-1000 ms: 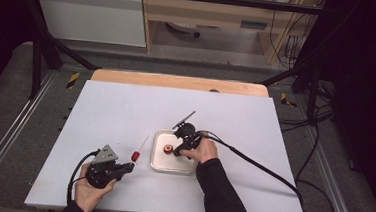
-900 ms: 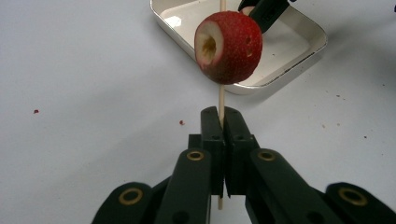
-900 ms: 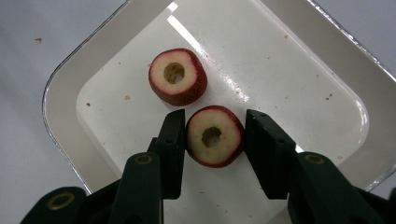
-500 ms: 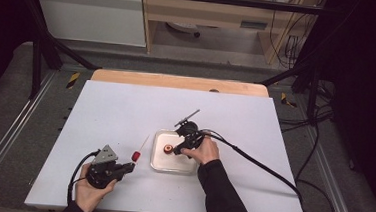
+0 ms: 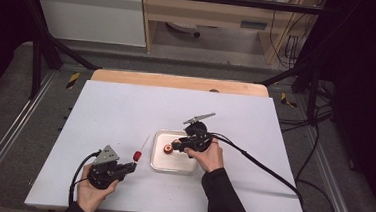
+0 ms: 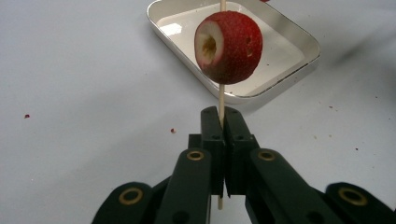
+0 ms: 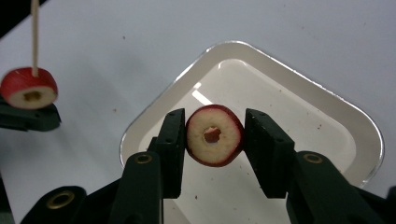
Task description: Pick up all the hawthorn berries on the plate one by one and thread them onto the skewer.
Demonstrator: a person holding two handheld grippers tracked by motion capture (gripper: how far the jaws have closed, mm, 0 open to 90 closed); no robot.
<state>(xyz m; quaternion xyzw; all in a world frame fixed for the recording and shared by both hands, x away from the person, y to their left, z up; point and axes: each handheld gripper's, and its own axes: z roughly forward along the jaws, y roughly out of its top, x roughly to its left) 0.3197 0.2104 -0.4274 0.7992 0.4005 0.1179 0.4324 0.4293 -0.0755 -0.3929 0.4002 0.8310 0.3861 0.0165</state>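
1. White table (image 5: 125, 111) carries one pale shallow tray (image 5: 158, 161) near its middle; the person's left hand (image 5: 92, 192) rests near the near-left edge, forearm coming in from the near side; the right hand (image 5: 208, 156) sits at the tray's right rim, wrist bent so its tool points left over the tray.
2. The left gripper (image 6: 223, 122) has its jaws fully closed on one thin wooden skewer (image 6: 221, 100); one cored red fruit piece (image 6: 229, 46) is threaded on the skewer, above the table just left of the tray.
3. The right gripper (image 7: 214, 135) is partly open, its pads clamping a second cored red fruit piece (image 7: 214, 135) above the tray.
4. Count: two grippers; two fruit pieces; one skewer; one tray.
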